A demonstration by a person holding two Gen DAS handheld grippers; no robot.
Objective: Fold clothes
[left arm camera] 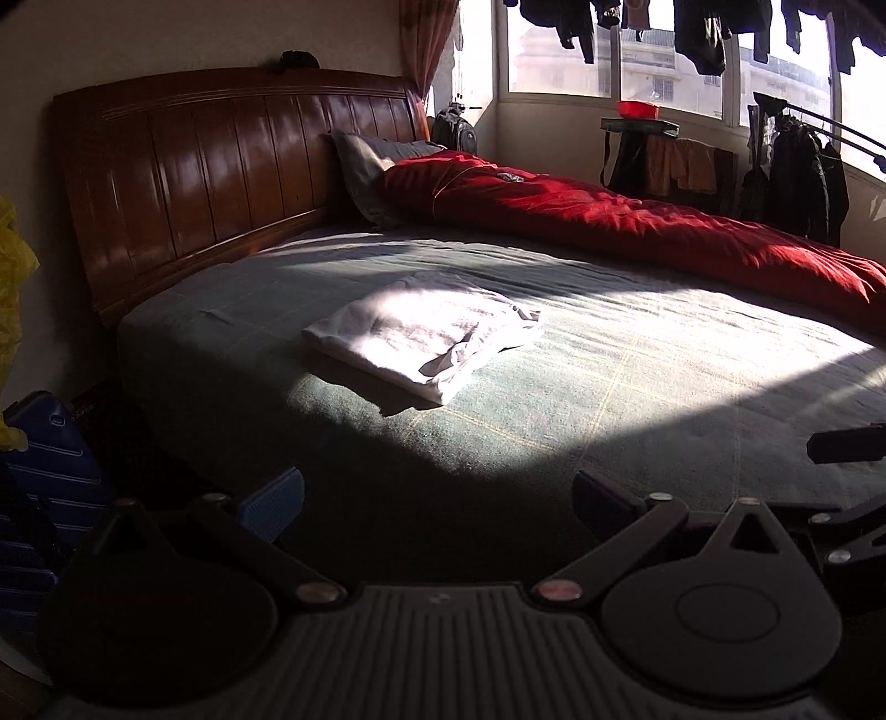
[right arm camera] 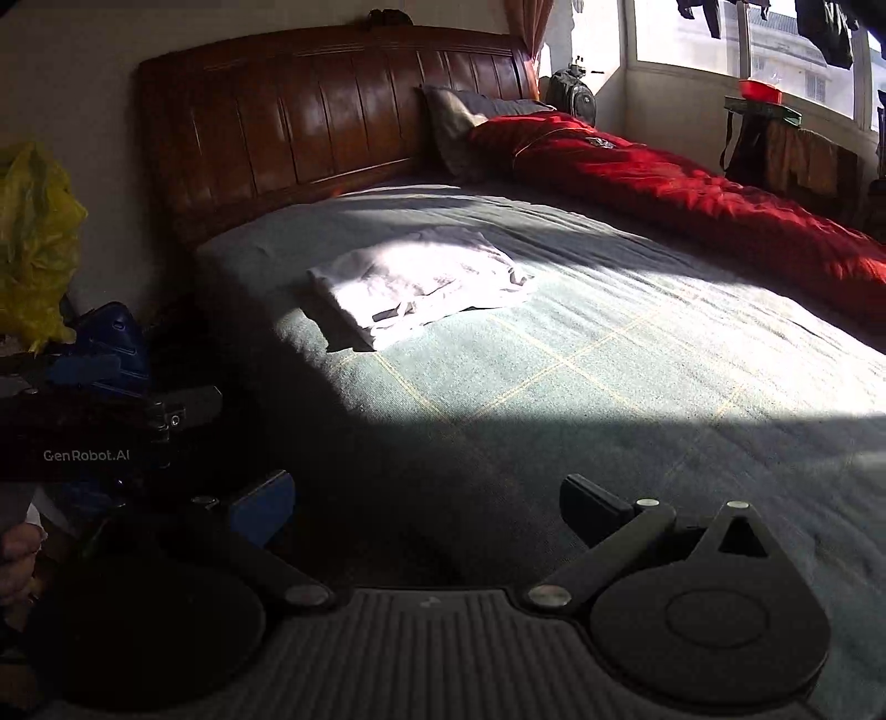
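Well, through the left wrist camera we see our left gripper (left arm camera: 437,498) held low over the shaded near edge of the bed (left arm camera: 637,387), its two fingers spread wide apart with nothing between them. A white garment (left arm camera: 426,332), folded into a flat rectangle, lies on the grey-green bedspread well ahead of the fingers, in a patch of strong sunlight and toward the headboard (left arm camera: 221,166) side. Beyond it a red quilt (left arm camera: 637,221) stretches along the far edge of the mattress, with a grey pillow (left arm camera: 365,171) leaning on the headboard at its end. Dark clothes (left arm camera: 698,33) hang in the window above, and a red basin (left arm camera: 638,109) sits on a stand by the sill. At the right border we make out a dark part of our right gripper (left arm camera: 847,443).

Turning to the right wrist camera, our right gripper (right arm camera: 426,504) hovers over the same shadowed strip of bedspread, fingers likewise held apart and empty. The folded white garment (right arm camera: 421,282) rests ahead and slightly left, untouched by either tool. At the left edge we see the body of the left gripper (right arm camera: 105,421), marked "GenRobot.AI", with a hand (right arm camera: 19,565) partly showing below it. A yellow plastic bag (right arm camera: 36,243) sits behind it against the wall.
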